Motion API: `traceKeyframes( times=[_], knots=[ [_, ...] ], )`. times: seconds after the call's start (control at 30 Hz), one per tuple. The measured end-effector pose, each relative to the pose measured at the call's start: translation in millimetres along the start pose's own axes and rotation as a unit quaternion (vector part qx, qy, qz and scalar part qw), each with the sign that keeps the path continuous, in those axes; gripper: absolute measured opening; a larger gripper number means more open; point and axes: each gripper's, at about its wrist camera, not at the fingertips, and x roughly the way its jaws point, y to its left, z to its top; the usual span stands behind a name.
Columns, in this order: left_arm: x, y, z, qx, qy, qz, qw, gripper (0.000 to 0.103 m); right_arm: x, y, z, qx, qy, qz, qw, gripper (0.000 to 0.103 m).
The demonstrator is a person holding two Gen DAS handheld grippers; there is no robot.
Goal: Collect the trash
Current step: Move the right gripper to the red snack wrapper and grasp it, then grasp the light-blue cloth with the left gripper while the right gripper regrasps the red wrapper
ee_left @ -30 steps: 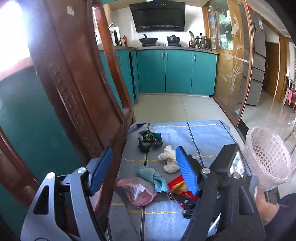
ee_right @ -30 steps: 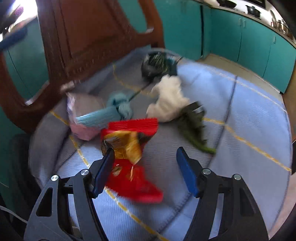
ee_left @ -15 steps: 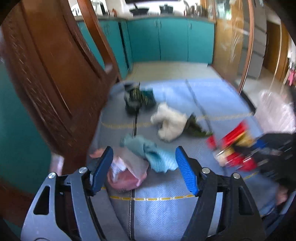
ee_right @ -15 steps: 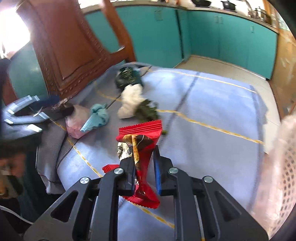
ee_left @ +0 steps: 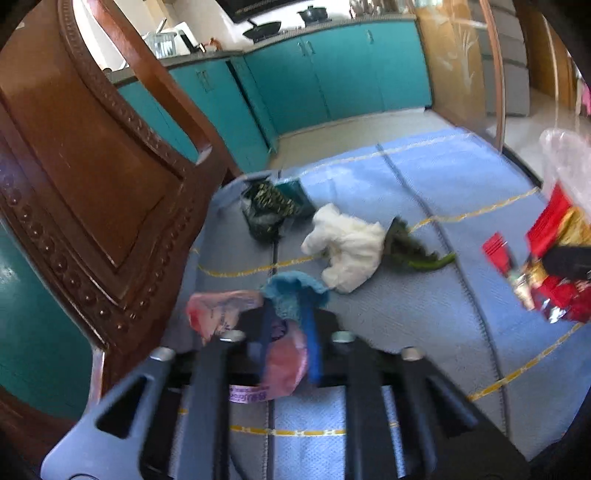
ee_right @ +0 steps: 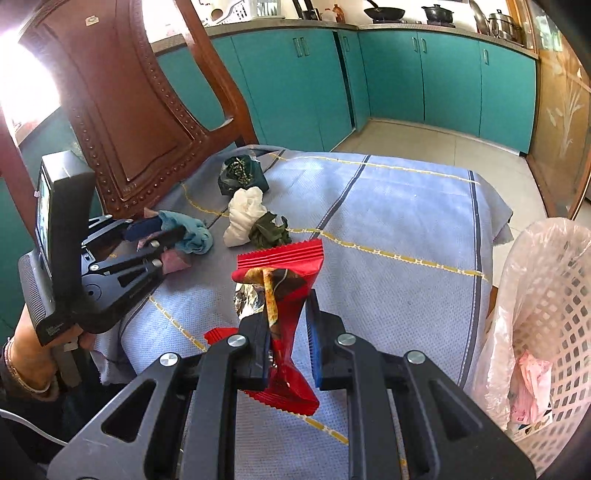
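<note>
Left wrist: left tool (ee_left: 288, 334) now clamped on pink bag (ee_left: 284, 354).

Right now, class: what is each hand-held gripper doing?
Left hand-held gripper: shut on pink plastic bag.
Right hand-held gripper: shut on red snack wrapper.

- A carved wooden chair back (ee_right: 122, 110) stands at the counter's left edge.
- Teal cabinets (ee_right: 424, 77) line the far wall.
- A wok (ee_right: 384, 13) and a lidded pot (ee_right: 437, 14) sit above them.
</note>
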Motion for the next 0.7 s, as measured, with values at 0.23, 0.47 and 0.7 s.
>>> traceKeyframes(
  times=[0.23,0.47,0.7],
  knots=[
    [-38.1,9.8,6.1,-0.061,-0.049,-0.155,0.9847,0.002,-3.5,-3.6,-1.6,0.004,-0.002,-0.004,1.0,0.017],
    [-58.4,15.0,14.1,-0.077,-0.076,-0.21,0.9718,0.012,-1.8,-3.7,-3.6,0.001,0.0,-0.013,1.0,0.017],
    [-40.8,23.0,-3.0,-0.106,-0.033,-0.187,0.976,0.046,3.0,-8.3,-8.4,-0.003,0.016,-0.045,0.999,0.017]
  ],
)
